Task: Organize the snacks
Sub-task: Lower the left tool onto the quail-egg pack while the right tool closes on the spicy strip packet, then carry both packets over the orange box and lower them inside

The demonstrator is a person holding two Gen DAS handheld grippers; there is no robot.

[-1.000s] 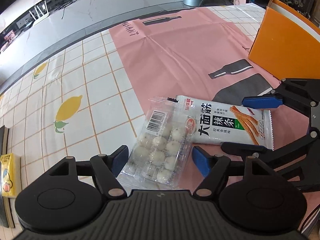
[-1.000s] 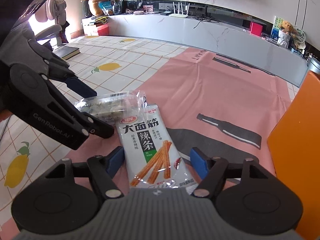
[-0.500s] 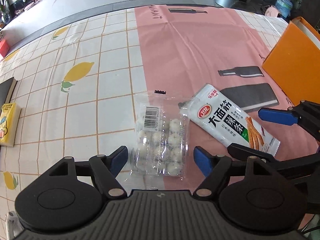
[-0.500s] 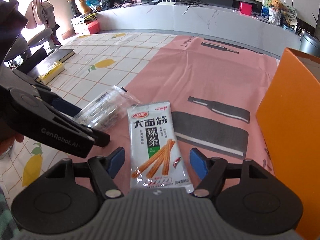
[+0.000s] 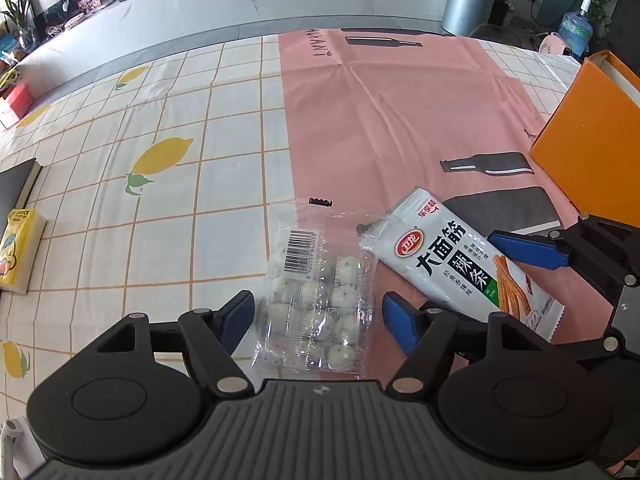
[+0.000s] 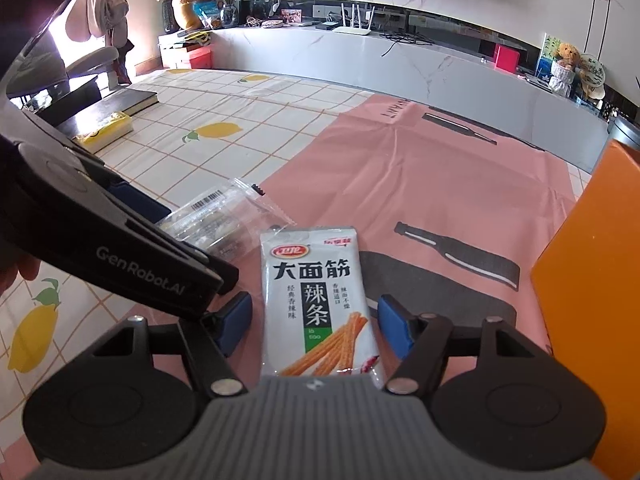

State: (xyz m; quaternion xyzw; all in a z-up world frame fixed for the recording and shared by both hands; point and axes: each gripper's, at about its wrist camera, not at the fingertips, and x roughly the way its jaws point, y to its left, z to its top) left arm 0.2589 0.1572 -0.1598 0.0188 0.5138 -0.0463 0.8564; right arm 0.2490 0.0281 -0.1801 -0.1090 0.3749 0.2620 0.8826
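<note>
1. The left gripper is held above the table with its blue pads on either side of a clear packet of white round sweets; the jaws have just been closing in, yet a gap is seen at each pad, so the packet is not gripped.
2. The right gripper is set astride a white spicy-strip packet; its jaws have likewise just been narrowing, and daylight is left between each pad and the packet's edges, so nothing is held.
3. Both packets are laid flat on the tablecloth, the clear one just to the left of the white one as seen from the right gripper, their near corners close together; whether they touch cannot be told for certain.
4. An orange box is stood to the right of the right gripper, near the white packet.
5. A yellow pack and a dark book are seen well off to the left of the left gripper.
</note>
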